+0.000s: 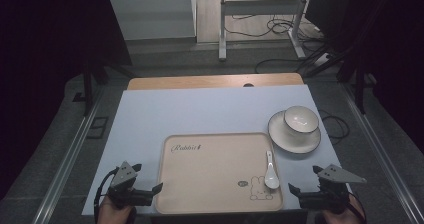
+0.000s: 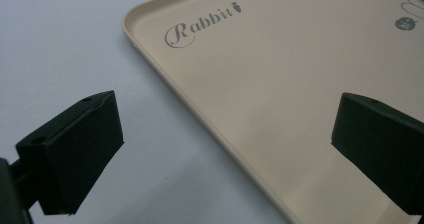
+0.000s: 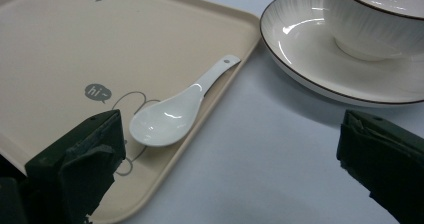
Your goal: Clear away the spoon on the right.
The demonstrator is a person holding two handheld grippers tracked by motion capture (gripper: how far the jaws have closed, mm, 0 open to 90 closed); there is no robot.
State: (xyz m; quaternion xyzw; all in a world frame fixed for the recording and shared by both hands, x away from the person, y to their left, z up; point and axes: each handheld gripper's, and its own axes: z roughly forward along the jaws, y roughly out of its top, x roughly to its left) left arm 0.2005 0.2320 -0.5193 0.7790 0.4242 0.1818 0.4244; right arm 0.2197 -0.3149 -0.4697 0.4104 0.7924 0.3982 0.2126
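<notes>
A beige tray [image 1: 210, 169] printed "Rabbit" lies at the table's near middle; its rim [image 2: 165, 79] also runs through the left gripper view and its corner [image 3: 40, 39] through the right gripper view. A white ceramic spoon [image 1: 270, 172] [image 3: 175, 109] rests on the tray's right side. To the right a white bowl [image 1: 300, 120] [image 3: 380, 24] stands on a white saucer [image 1: 282, 134] [image 3: 305, 49]. My left gripper [image 1: 159, 188] [image 2: 225, 149] is open at the tray's near left corner, nothing between its jaws. My right gripper [image 1: 291, 189] [image 3: 230, 159] is open just right of the tray, near the spoon.
A pale grey mat [image 1: 200, 109] covers the wooden table [image 1: 215, 81]. Beyond the table's far edge stand metal frame legs [image 1: 222, 29] with cables [image 1: 280, 29] on the floor. Dark curtains flank both sides.
</notes>
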